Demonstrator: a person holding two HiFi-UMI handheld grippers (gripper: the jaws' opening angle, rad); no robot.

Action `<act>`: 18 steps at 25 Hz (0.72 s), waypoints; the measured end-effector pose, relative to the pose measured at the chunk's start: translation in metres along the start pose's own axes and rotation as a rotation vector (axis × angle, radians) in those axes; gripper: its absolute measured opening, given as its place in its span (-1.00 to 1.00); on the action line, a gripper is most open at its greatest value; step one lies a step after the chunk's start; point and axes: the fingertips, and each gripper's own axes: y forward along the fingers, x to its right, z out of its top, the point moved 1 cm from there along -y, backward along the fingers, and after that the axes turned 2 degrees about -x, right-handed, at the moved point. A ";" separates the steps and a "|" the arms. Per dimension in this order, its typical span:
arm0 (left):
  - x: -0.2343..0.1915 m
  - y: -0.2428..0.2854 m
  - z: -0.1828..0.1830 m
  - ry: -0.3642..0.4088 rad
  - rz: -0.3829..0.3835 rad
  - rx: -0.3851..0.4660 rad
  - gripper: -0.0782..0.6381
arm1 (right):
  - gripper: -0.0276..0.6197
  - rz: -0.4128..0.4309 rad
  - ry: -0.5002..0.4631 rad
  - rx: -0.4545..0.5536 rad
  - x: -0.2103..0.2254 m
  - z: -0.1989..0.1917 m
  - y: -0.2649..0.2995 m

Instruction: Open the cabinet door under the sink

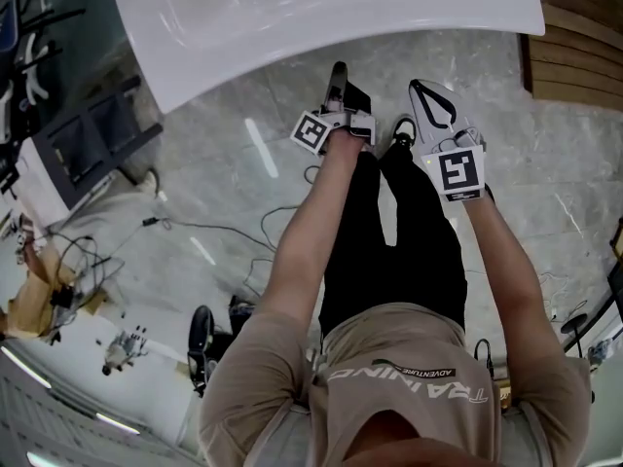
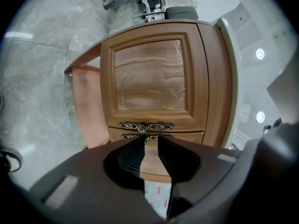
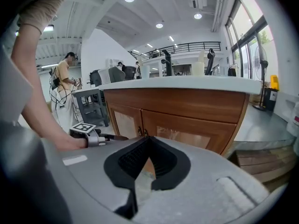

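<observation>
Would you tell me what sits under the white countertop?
A wooden cabinet with two shut doors, metal handles at their meeting edges; its inside is hidden behind them.

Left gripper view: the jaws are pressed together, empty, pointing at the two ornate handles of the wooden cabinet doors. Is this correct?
Not quite. The left gripper view shows the jaws of the left gripper standing apart, not pressed together. The rest holds: they are empty and point at the two ornate handles of the wooden cabinet doors.

Grey marbled floor (image 1: 214, 163), black cables (image 1: 209, 228) strewn across, wooden sink cabinet (image 2: 149, 73) standing
</observation>
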 end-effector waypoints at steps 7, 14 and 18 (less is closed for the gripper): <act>-0.019 0.021 0.017 -0.056 -0.069 0.118 -0.34 | -0.91 0.060 0.009 -0.030 -0.005 -0.027 0.006; -0.019 0.046 0.020 -0.080 -0.100 0.164 -0.33 | -0.91 0.076 0.027 -0.044 -0.001 -0.042 0.014; -0.024 0.053 0.021 -0.088 -0.087 0.184 -0.32 | -0.91 0.084 0.045 -0.052 0.003 -0.048 0.016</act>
